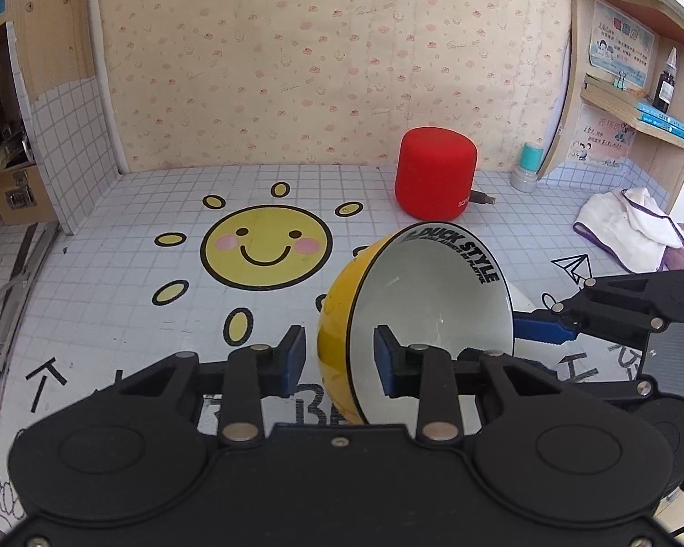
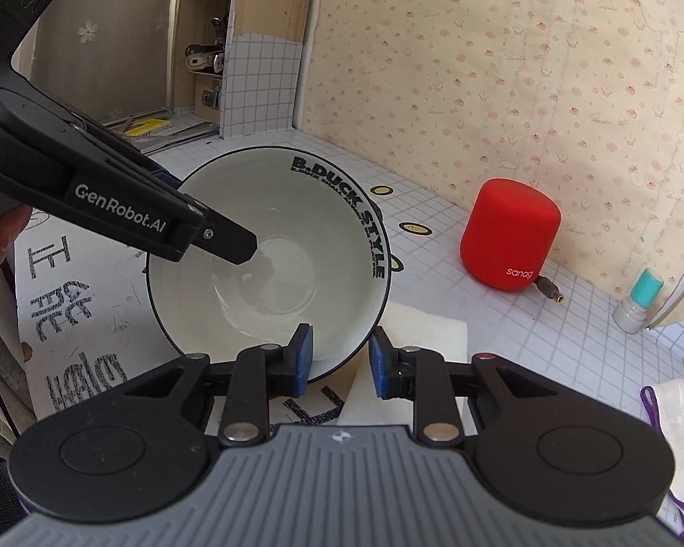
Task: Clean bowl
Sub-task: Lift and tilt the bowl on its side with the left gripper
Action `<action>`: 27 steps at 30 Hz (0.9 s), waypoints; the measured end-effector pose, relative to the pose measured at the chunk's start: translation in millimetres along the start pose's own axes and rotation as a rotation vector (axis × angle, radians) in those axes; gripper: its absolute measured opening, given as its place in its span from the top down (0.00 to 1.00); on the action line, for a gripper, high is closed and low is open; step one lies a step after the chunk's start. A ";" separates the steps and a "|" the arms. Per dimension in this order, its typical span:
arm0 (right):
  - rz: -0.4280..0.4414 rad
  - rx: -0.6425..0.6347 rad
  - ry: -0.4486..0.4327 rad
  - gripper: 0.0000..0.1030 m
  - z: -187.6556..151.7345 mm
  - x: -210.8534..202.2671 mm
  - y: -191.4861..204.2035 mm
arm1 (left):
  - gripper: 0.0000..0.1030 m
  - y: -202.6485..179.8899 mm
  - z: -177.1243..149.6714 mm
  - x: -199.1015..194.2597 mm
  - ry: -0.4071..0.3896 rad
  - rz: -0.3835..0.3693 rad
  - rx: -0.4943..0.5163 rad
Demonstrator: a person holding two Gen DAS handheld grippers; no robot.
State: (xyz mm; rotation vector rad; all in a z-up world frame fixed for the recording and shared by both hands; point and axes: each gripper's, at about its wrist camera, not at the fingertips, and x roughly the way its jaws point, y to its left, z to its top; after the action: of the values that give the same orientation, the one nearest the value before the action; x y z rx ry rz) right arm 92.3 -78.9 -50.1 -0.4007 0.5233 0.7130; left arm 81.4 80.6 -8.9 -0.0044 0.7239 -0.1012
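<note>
The bowl [image 1: 415,319], yellow outside and white inside with black lettering round the rim, is tipped up on its side above the gridded worktop [image 1: 114,237], its opening turned to the right gripper. The left gripper [image 1: 339,358] has it by the rim, one blue pad outside the yellow wall and one inside, fingers narrow and clamped on it. In the right wrist view the right gripper [image 2: 339,358] sits at the bowl's lower edge, fingers narrow; the rim [image 2: 333,364] passes between the pads, but whether they press on it I cannot tell. Just beneath the bowl lies a white paper sheet [image 2: 428,332] flat on the worktop. Behind, a red cylindrical speaker [image 1: 435,178] stands near the wallpapered wall (a plug tip pokes out at its base), well apart from the bowl. Further right a small teal-capped bottle [image 1: 526,168] stands by the shelf unit, and a white cloth with purple trim [image 1: 624,228] lies crumpled at the right edge. A smiling sun sticker [image 1: 266,246] fills the worktop left of the bowl.
</note>
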 end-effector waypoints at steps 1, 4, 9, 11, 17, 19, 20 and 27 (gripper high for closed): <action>0.000 -0.009 -0.005 0.72 -0.2 -0.9 1.1 | 0.67 1.5 0.1 -0.7 -0.007 -0.013 -0.008; -0.004 -0.057 -0.023 0.72 -0.2 -4.6 5.8 | 0.67 2.2 1.2 0.9 0.002 -0.007 0.002; -0.018 -0.086 -0.025 0.72 0.7 -7.3 7.3 | 0.82 -1.3 -0.7 -0.2 0.002 0.036 0.045; -0.011 -0.094 -0.030 0.72 1.1 -9.8 8.5 | 0.82 -2.4 -1.4 0.5 0.006 0.052 0.059; -0.014 -0.112 -0.054 0.72 1.9 -15.2 10.7 | 0.82 -1.9 -4.5 -0.5 0.012 0.062 0.060; -0.019 -0.111 -0.059 0.72 2.7 -15.8 10.4 | 0.82 -1.3 -6.2 -1.6 0.013 0.063 0.054; -0.019 -0.107 -0.068 0.72 3.8 -16.7 10.0 | 0.82 -1.1 -7.1 -2.0 0.013 0.065 0.052; -0.026 -0.080 -0.061 0.70 12.0 -6.2 7.0 | 0.81 -2.4 -11.4 -6.3 0.013 0.066 0.045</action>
State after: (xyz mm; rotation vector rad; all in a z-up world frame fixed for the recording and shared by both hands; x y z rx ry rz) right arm 87.2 -71.0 -38.1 -0.4579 0.4324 0.7205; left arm 68.9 79.1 -13.2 0.0632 0.7339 -0.0542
